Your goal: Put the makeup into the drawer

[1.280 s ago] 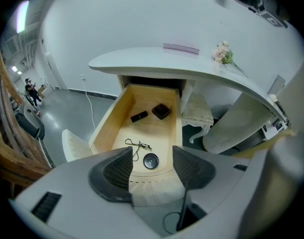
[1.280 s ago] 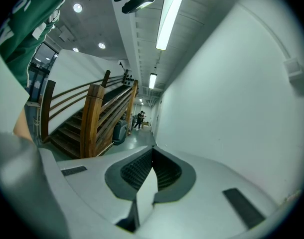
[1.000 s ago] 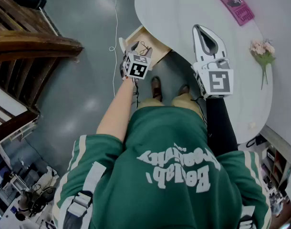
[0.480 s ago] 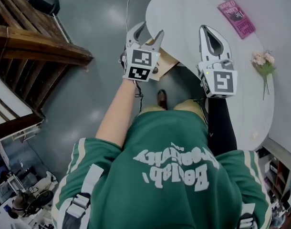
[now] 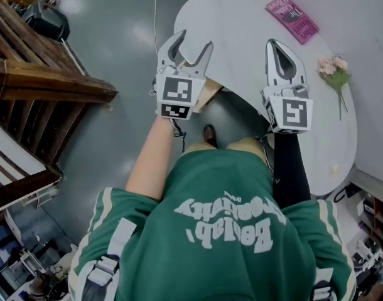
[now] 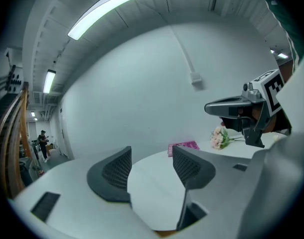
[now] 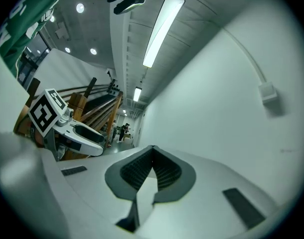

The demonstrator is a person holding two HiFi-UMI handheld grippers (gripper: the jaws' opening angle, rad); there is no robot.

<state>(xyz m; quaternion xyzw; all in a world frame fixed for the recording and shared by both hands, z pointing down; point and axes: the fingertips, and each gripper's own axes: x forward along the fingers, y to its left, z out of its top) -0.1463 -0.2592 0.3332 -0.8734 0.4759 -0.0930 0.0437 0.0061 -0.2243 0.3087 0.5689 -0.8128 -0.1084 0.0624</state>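
No makeup shows in any view. In the head view my left gripper (image 5: 189,47) is open with nothing between its fingers, held at the near left edge of the white oval table (image 5: 238,30). Just below it, a sliver of the wooden drawer (image 5: 208,95) peeks out from under the table edge; its inside is hidden. My right gripper (image 5: 281,50) is shut and empty, hovering over the table's near side. The left gripper view shows open jaws (image 6: 152,167) framing bare tabletop. In the right gripper view the pads (image 7: 152,167) meet.
A pink book (image 5: 292,19) lies at the table's far side and a small bunch of pale flowers (image 5: 333,71) at its right. Wooden stairs (image 5: 47,86) stand to the left on the grey floor. A cable (image 5: 155,17) runs along the floor.
My left gripper has lifted from the drawer to the table edge, jaws now pointing over the tabletop. Much less of the drawer shows. The right gripper has stayed shut over the table.
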